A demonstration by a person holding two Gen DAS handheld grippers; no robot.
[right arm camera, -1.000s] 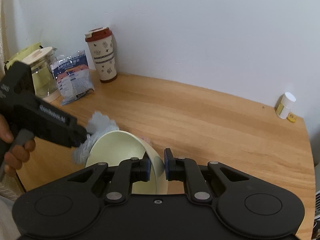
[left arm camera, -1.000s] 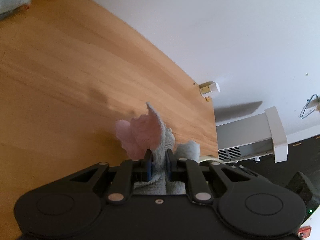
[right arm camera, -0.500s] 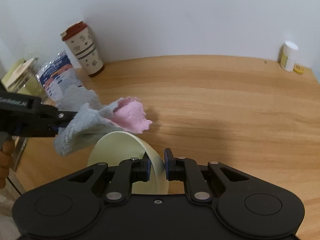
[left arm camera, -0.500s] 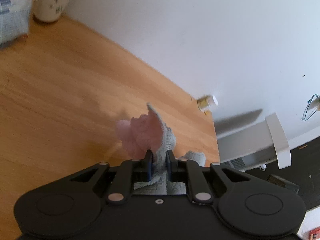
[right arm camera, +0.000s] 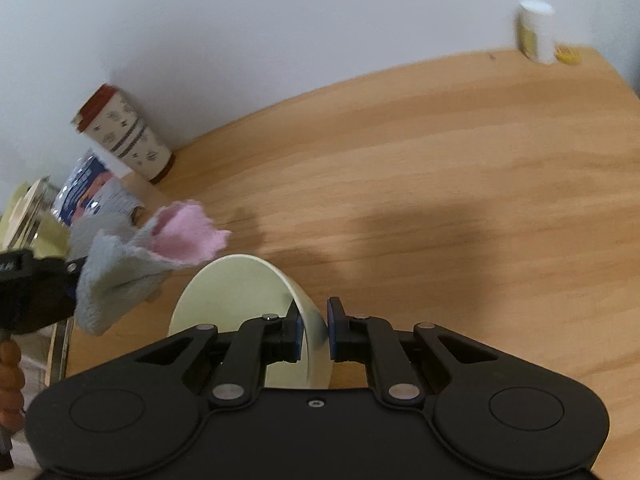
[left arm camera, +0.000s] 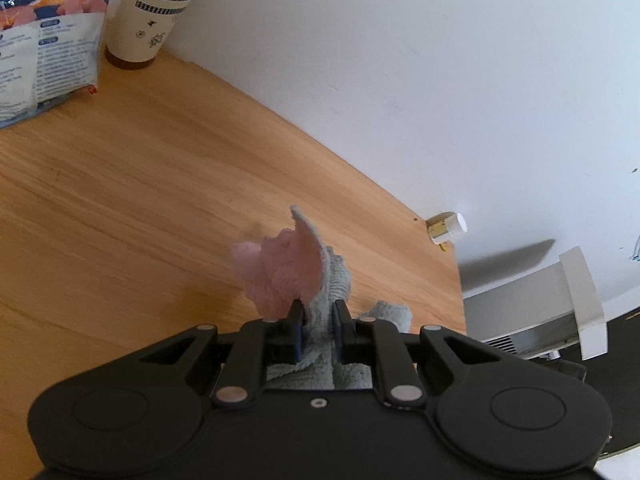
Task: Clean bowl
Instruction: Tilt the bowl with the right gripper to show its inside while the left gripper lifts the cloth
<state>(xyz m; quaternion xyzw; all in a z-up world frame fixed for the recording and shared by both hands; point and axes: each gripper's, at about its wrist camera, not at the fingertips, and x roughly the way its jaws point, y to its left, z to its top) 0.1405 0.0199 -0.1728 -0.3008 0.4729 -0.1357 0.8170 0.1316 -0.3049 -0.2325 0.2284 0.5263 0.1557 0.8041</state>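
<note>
A big wooden table stands against a plain white wall. Its top is light brown with darker stripes. 2 soft dark shadows lie on it. Past its edge is a white and grey unit.

The travel cup and printed packet are cut off by the frame's top edge. The small white bottle is blurred, its label unreadable. The bowl's near side hides behind the right tongs, perhaps resting off the worktop.
</note>
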